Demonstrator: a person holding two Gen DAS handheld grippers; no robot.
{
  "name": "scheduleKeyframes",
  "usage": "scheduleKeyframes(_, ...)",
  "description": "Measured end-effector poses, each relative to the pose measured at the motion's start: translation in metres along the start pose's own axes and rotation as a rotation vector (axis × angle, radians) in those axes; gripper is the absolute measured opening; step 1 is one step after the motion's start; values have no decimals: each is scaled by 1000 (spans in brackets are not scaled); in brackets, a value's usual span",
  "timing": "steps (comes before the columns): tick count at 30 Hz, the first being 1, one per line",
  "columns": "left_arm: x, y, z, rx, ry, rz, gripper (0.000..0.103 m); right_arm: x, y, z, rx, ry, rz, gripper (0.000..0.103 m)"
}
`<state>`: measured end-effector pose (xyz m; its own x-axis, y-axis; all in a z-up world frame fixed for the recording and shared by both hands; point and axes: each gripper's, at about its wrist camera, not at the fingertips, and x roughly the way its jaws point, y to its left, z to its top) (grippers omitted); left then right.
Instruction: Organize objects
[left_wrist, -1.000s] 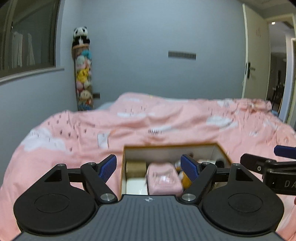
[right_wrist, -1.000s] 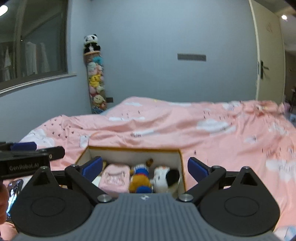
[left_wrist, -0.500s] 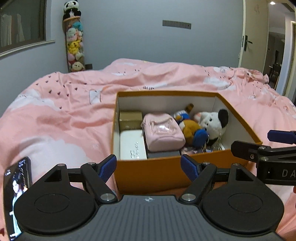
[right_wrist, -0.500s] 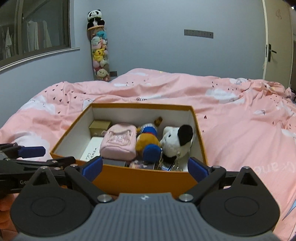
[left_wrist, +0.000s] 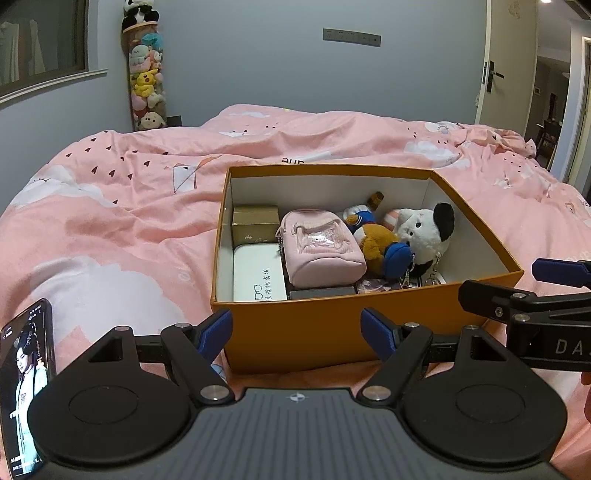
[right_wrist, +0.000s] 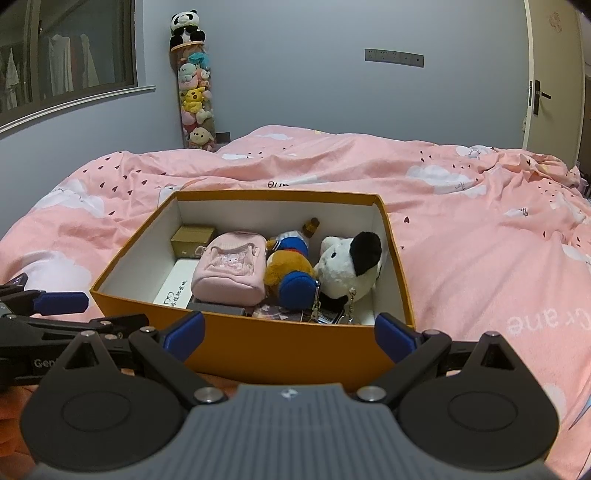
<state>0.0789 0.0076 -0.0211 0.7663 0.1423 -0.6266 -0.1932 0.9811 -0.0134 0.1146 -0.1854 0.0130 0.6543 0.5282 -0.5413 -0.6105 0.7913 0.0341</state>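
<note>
Two hand-held grippers, both spread wide, empty: left hand-held gripper (left_wrist: 295, 334), right hand-held gripper (right_wrist: 290, 330). I held both just short of orange box (left_wrist: 295, 332) on bed (left_wrist: 110, 229). Box straight ahead of both, long axis running away from me. Pink pouch (left_wrist: 319, 245) mid-box, ahead of left; panda plush (right_wrist: 349, 269) right side, nearer right. I judged reach forward over near wall needed.

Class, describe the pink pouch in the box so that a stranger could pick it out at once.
On the pink bedspread sits an open orange box. Near the middle of it lies the pink pouch, between a white case and gold box on one side and the plush toys on the other. It alone is soft pink fabric.
</note>
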Motion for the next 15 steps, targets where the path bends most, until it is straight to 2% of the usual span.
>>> scheduleKeyframes(15,0,2,-1,-12,11,5,92,3,-1,-2,-1,14,-13,98)
